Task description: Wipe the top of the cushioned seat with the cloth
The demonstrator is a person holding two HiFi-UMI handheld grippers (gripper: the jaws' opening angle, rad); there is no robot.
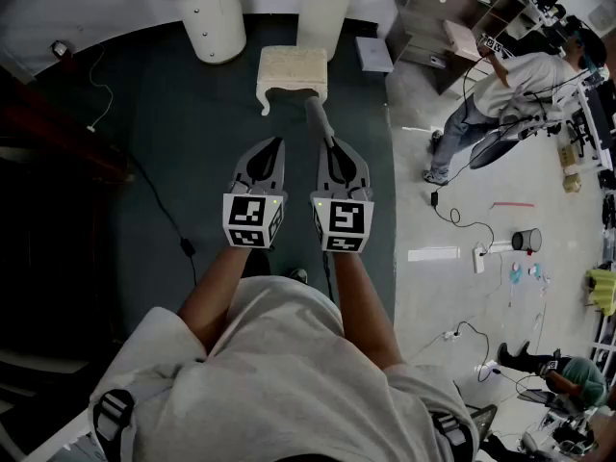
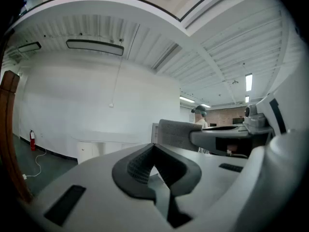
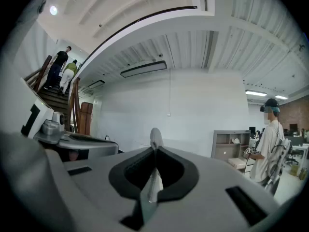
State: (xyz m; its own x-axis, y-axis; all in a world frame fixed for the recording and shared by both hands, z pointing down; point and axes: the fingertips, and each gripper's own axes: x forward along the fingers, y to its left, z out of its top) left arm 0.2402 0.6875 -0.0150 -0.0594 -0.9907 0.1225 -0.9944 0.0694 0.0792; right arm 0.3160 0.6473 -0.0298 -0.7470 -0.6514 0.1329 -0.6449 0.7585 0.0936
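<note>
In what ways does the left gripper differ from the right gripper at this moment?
The right gripper is shut on the cloth; the left gripper is shut on nothing. The cloth sticks out beyond the right gripper toward the cushioned seat; nothing sticks out beyond the left gripper. Both have their jaws together and are held side by side, short of the seat in the head view.
</note>
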